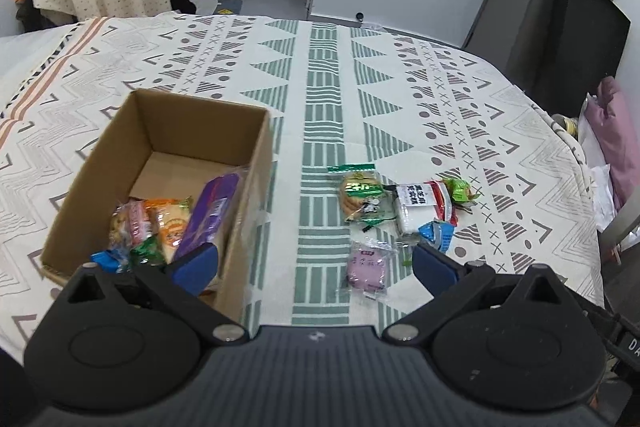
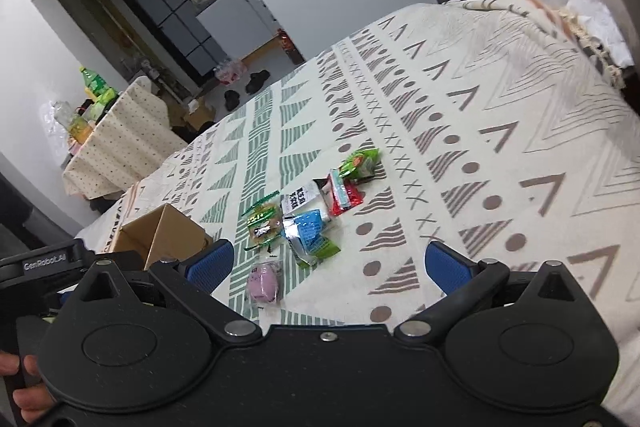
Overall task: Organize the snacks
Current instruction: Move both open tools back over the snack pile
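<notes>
Both the left tongs [image 1: 314,263] and right tongs [image 2: 330,263] are spread and empty. Right of the partly filled cardboard box [image 1: 256,163], loose snack packets [image 1: 400,211] lie clustered on the table [image 1: 320,75].

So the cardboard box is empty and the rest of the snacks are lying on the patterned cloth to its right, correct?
Not quite. The cardboard box already holds several snack packets, as the left wrist view shows. The rest is right: the loose snacks lie on the patterned cloth to its right.
</notes>
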`<state>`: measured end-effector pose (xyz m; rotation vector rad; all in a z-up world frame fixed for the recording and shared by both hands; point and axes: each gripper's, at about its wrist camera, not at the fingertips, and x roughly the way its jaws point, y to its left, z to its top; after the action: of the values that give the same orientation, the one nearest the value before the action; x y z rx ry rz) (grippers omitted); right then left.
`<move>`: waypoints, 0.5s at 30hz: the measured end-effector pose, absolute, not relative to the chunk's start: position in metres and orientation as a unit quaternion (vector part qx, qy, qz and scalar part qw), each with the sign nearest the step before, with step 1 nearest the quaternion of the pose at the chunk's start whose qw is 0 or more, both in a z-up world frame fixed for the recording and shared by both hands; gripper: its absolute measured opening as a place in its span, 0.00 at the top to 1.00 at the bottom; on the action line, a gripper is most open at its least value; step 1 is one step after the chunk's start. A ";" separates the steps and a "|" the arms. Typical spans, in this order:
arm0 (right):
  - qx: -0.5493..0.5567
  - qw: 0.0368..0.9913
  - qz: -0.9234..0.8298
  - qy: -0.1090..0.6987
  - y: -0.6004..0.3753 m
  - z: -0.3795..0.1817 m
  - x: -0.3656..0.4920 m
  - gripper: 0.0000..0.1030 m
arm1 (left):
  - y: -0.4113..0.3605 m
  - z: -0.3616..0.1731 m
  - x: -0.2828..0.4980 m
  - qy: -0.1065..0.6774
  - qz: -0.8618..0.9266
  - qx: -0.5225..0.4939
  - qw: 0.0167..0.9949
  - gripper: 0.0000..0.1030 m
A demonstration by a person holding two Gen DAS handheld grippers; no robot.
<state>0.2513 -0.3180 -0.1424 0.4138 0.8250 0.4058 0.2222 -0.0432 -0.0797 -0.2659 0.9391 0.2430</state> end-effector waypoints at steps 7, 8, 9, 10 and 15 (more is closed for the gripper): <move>0.208 0.858 0.224 0.413 -0.308 -0.165 0.273 0.13 | -0.060 -0.100 0.239 0.450 0.104 -0.117 0.879 0.04; 0.208 0.856 0.228 0.415 -0.307 -0.168 0.276 0.16 | -0.061 -0.105 0.241 0.451 0.102 -0.119 0.878 0.05; 0.209 0.854 0.231 0.418 -0.306 -0.171 0.279 0.19 | -0.062 -0.110 0.243 0.454 0.101 -0.121 0.877 0.09; 0.210 0.851 0.234 0.420 -0.305 -0.173 0.281 0.21 | -0.063 -0.115 0.246 0.458 0.099 -0.122 0.875 0.11; 0.220 0.840 0.244 0.431 -0.301 -0.184 0.292 0.29 | -0.070 -0.144 0.260 0.478 0.093 -0.126 0.864 0.21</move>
<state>0.2923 -0.3011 -0.1843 0.4648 0.9107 0.5163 0.2602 -0.0696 -0.1443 -0.2637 1.0019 0.1955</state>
